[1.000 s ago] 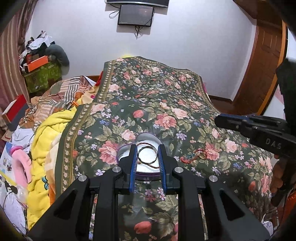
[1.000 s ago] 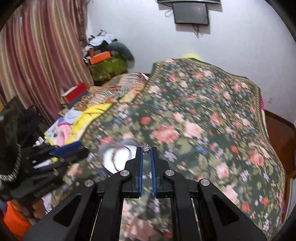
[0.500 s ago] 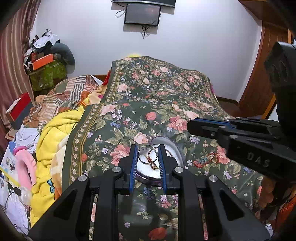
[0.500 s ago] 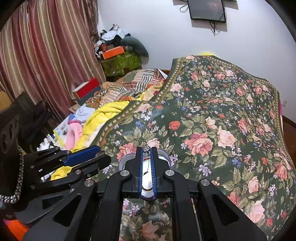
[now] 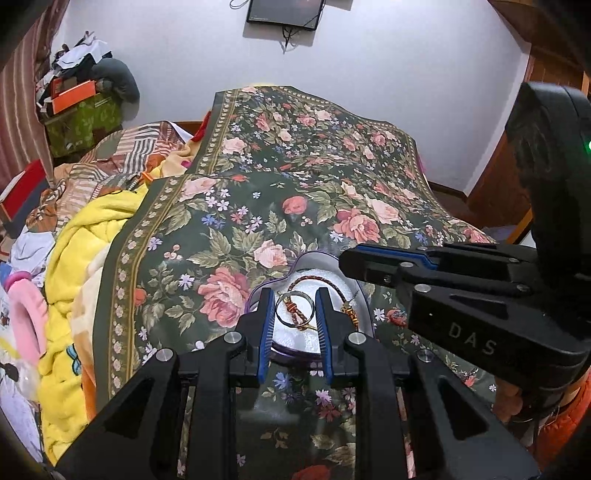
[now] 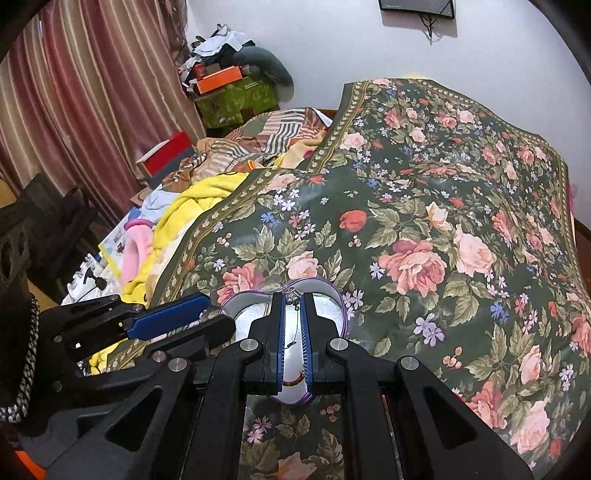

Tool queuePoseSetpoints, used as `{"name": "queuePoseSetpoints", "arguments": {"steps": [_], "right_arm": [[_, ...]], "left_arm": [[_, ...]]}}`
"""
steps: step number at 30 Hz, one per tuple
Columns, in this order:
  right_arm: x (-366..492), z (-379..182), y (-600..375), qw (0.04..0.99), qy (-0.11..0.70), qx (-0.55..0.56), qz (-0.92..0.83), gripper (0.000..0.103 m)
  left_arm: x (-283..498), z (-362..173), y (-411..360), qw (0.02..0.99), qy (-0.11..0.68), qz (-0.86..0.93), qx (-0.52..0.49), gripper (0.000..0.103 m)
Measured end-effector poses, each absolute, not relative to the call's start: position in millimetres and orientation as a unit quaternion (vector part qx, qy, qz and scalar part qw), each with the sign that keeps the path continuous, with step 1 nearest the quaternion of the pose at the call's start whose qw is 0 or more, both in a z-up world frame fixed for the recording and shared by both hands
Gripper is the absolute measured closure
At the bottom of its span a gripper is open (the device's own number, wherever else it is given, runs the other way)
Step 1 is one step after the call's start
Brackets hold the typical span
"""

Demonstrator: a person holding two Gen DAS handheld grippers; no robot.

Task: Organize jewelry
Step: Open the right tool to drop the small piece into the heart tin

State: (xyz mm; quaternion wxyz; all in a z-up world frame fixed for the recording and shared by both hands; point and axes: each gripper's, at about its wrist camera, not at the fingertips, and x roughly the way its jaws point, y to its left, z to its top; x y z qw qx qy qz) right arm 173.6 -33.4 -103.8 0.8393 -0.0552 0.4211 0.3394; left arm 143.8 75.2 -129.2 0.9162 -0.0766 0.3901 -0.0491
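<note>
My left wrist camera sat just behind my left hand-held gripper (image 5: 294, 312) and looked forward and down along its fingers, close over the heart-shaped tray (image 5: 334, 264) on the bed (image 5: 314, 155), toward the far white wall and the wall-mounted screen (image 5: 282, 11). My right wrist camera rode behind my right hand-held gripper (image 6: 292, 299), faced much the same way, and sat equally near the tray (image 6: 341, 306), though it was turned more toward the curtain (image 6: 85, 96). Both views shared the tray, the floral bedspread (image 6: 424, 192), the yellow blanket (image 5: 77, 258) and the cluttered corner; each caught the other gripper at its edge.
</note>
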Motion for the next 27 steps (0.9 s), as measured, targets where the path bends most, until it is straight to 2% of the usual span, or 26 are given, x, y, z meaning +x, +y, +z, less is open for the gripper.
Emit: {"name": "queuePoseSetpoints", "arguments": {"steps": [7,10,18,27], "right_arm": [[176.5,-98.5,-33.9,0.835,0.427,-0.057,0.341,0.095],[176.2,-90.2,-39.1,0.838,0.423,-0.051,0.341,0.092],[166.1,-63.3,-60.9,0.86,0.391,-0.047,0.325,0.085],[144.3,-44.8,-104.3,0.884,0.364,-0.049,0.289,0.084]], "left_arm": [[145.2,-128.9,71.9,0.917,0.389,-0.048,-0.075,0.082],[144.2,-125.0,73.0,0.919,0.384,-0.043,-0.075,0.082],[129.3,-99.8,79.8,0.93,0.358,-0.031,-0.075,0.082],[108.7,-74.7,60.5,0.939,0.336,-0.046,-0.055,0.082]]}}
